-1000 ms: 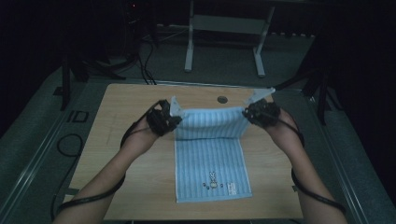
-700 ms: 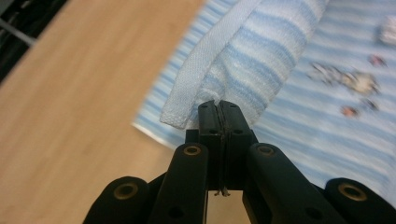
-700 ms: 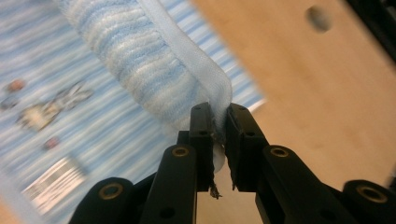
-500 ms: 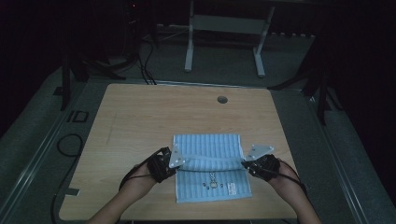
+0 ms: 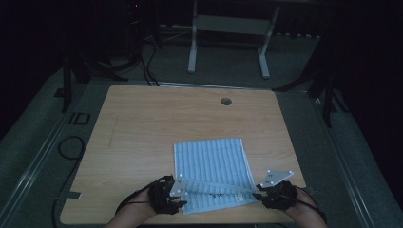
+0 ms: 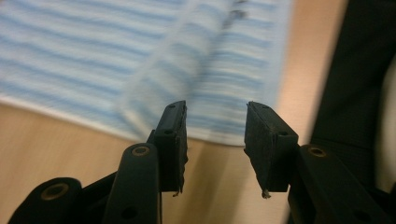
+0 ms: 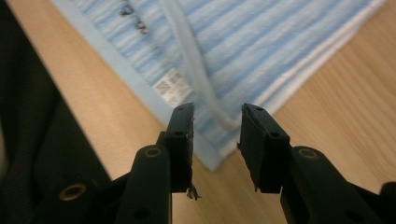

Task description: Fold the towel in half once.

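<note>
Both hands low at table's near edge, left gripper (image 5: 183,194) and right gripper (image 5: 257,195) parted beside folded towel (image 5: 211,164)

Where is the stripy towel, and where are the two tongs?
towel (image 5: 209,161), high view, its flat striped middle.
left tongs (image 6: 215,126), left gripper view, the gap between the open tips.
right tongs (image 7: 217,126), right gripper view, the gap between the open tips.

left gripper (image 5: 183,194): moved from the table's (image 5: 142,118) far side to its near edge, jaws just opened | right gripper (image 5: 259,194): same move, jaws just opened, nothing pinched | towel (image 5: 211,164): far half now folded over the near half, top edge let go
</note>
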{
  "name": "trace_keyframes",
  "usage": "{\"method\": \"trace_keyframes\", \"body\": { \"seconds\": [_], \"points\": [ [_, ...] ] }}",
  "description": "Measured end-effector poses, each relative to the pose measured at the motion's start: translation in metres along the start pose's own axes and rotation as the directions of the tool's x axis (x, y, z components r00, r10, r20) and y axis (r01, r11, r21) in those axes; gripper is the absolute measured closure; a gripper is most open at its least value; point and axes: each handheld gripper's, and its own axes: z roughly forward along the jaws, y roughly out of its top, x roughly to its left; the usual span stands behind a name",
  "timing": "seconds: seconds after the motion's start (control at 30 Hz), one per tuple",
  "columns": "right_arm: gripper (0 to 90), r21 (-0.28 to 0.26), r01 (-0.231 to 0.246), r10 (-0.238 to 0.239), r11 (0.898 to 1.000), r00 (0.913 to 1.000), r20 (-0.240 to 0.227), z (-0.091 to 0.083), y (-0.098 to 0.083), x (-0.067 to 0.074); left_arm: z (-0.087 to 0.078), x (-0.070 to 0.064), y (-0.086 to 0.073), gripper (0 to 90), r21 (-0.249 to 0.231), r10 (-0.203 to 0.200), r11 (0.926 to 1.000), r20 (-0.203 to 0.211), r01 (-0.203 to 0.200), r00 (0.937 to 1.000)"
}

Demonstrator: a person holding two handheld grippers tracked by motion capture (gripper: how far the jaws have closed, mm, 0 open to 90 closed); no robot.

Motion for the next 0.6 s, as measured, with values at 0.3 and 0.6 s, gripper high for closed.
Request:
{"method": "trace_keyframes", "body": {
  "seconds": [0.3, 0.6],
  "points": [
    [70.3, -0.002, 0.006, -0.006, 1.0, 0.9998, 0.021, 0.007, 0.014, -0.012, 0.025, 0.055, 0.015, 59.1, 0.052, -0.05, 0.9974, -0.009, 0.05, 0.9987],
    [70.4, 0.012, -0.005, 0.005, 1.0, 0.9998, 0.017, 0.016, 0.012, -0.015, 0.054, 0.064, 0.02, 59.3, 0.158, -0.037, 0.9873, 0.116, 0.019, 0.9926]
  ]
}}
